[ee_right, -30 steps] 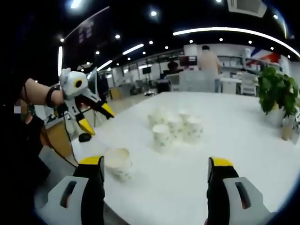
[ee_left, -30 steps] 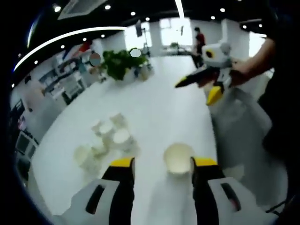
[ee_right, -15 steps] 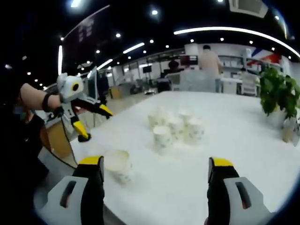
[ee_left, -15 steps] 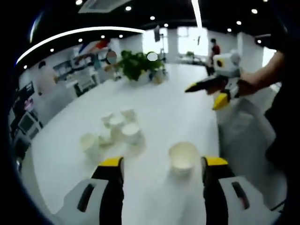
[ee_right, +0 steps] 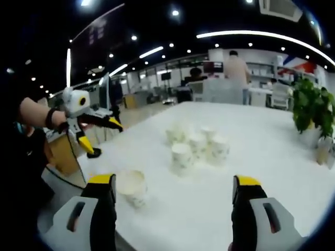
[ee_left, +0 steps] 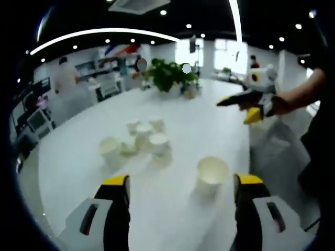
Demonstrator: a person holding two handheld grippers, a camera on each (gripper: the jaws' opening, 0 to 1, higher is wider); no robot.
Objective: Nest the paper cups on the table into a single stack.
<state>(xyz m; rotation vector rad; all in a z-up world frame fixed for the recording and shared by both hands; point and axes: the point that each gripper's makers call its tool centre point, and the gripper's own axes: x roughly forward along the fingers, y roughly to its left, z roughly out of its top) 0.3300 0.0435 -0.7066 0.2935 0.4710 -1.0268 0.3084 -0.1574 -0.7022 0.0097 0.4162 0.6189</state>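
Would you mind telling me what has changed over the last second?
Only the left gripper moved: its view swung and now sits more level, though it remains above the lone cup. The right gripper barely shifted. Both stay open and empty. The clustered cups are untouched.

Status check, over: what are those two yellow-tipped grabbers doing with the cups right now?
Both hand-held grippers open, empty. Lone white paper cup upright near left hand-held gripper; cluster of white paper cups unstacked. Nothing in the way.
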